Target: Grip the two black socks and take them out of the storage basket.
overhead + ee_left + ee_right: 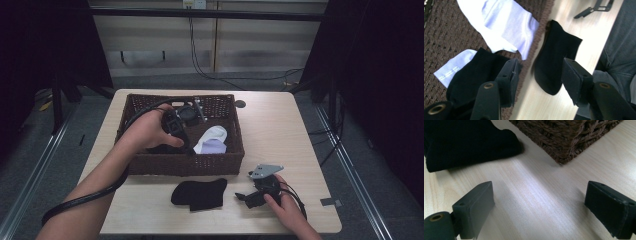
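- while the left gripper [186, 131] hangs over the basket [150, 162], mid frame, jaws apart and empty, the step looks like sorting socks.
- black sock [200, 194] lies flat on the counter [280, 130], just below the basket; white sock [212, 140] and another black one [471, 75] lie inside.
- right gripper [245, 197], jaws apart, rests lower right.
- next: probably line up on one sock, then clamp.
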A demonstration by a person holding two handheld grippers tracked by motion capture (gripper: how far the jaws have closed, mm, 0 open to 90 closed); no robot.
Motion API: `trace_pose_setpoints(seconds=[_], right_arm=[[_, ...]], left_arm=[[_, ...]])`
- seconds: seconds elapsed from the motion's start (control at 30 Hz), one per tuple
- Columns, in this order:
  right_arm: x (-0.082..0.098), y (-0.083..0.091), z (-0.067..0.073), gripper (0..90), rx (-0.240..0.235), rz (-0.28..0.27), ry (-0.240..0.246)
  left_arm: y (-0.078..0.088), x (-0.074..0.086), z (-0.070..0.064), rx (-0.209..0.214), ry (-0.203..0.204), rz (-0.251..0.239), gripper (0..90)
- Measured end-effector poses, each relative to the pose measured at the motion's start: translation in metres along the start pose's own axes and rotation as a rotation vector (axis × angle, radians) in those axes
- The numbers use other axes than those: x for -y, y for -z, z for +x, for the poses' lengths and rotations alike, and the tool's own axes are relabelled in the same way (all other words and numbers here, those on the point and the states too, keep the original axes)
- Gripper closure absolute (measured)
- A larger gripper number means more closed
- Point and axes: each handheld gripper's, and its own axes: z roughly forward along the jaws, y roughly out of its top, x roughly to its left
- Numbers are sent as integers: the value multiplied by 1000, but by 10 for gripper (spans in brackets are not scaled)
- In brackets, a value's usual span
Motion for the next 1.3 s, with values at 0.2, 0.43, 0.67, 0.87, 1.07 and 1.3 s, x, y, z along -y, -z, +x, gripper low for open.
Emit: trace_pose_setpoints(seconds=[0.2,0.43,0.67,0.87,1.07,1.3], right_arm=[[0,0,0,81,0,0,0],[0,0,0,81,0,0,0],[0,0,0,80,0,0,0],[0,0,0,81,0,0,0],[0,0,0,80,0,0,0],[0,0,0,81,0,0,-1]], left_arm=[[-7,2,17,-22,10,-40,386],[-16,7,34,-27,57,-35,370],[-21,13,51,-53,104,-44,370],[-24,16,61,-68,119,-45,370],[-32,22,71,-72,142,-41,368],[-45,31,85,-72,176,-32,367]])
